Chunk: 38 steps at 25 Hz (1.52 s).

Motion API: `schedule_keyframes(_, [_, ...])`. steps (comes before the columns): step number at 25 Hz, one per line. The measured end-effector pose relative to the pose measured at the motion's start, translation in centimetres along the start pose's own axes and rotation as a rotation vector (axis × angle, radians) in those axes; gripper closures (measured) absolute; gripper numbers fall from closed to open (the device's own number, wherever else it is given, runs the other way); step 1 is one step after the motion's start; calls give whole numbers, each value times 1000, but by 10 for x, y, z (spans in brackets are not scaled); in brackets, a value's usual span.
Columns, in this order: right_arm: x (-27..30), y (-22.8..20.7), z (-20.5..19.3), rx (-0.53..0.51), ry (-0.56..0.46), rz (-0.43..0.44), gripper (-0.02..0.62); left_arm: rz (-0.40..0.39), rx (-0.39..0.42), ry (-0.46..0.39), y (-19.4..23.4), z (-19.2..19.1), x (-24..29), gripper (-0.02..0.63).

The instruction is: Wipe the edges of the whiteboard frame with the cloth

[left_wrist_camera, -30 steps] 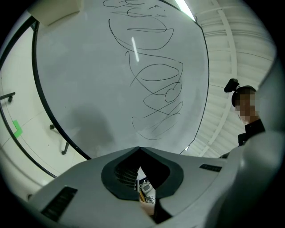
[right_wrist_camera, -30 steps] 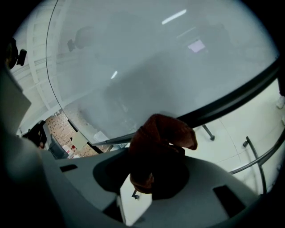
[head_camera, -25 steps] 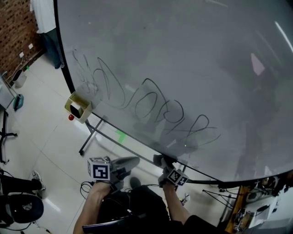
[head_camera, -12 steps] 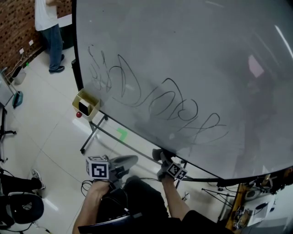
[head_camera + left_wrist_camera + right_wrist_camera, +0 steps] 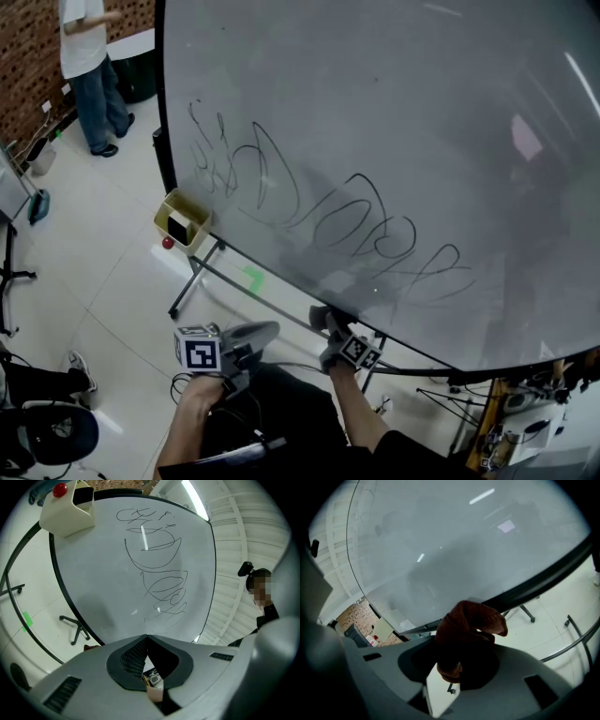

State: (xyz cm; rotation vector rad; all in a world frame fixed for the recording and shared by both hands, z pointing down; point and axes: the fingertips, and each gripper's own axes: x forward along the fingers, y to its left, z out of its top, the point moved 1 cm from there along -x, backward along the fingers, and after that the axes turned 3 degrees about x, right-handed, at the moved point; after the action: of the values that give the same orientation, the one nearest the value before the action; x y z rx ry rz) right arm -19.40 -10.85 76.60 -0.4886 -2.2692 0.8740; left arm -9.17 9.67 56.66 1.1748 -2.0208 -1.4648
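- The right hand-held gripper (image 5: 326, 321) is clamped on a reddish-brown cloth (image 5: 468, 620), soft and bunched, at the thin dark lower frame (image 5: 548, 573) of the whiteboard (image 5: 403, 141).
- The left hand-held gripper (image 5: 146, 637) has its grey jaws closed tip to tip, empty, left of the right one.
- Black looping scribbles (image 5: 328, 216) cross the glossy board.

cloth (image 5: 465, 629) in right tongs (image 5: 324, 320) at whiteboard frame (image 5: 543, 581); left tongs (image 5: 255, 332) leftward (apart).

Probably an office or lab: whiteboard (image 5: 394, 141), brick wall (image 5: 23, 66), swivel chair (image 5: 58, 433).
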Motion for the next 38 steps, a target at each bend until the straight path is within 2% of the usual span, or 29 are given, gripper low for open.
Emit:
schedule_keyframes(10, [10,8,-6,4,31,17,466,41,-18,52,32,38,27,620])
schedule_keyframes(16, [21,27,-7,-14,88,83,466,64,-8,69,43,61,48,619])
schedule_keyframes(22, [30,34,-13,11,118,127,466,96,-4,126,51,69,58,619])
schedule_keyframes(30, [40,31,-17,-32,109,89,466,98,10,197,63,75,53,619])
schedule_keyframes(34, [41,36,-18,-10,80,65,466,55,-8,231,63,78,51,620])
schedule_keyframes(38, [45,44,-19,-16,39,20,466,11,-3,303,66,79,40,619])
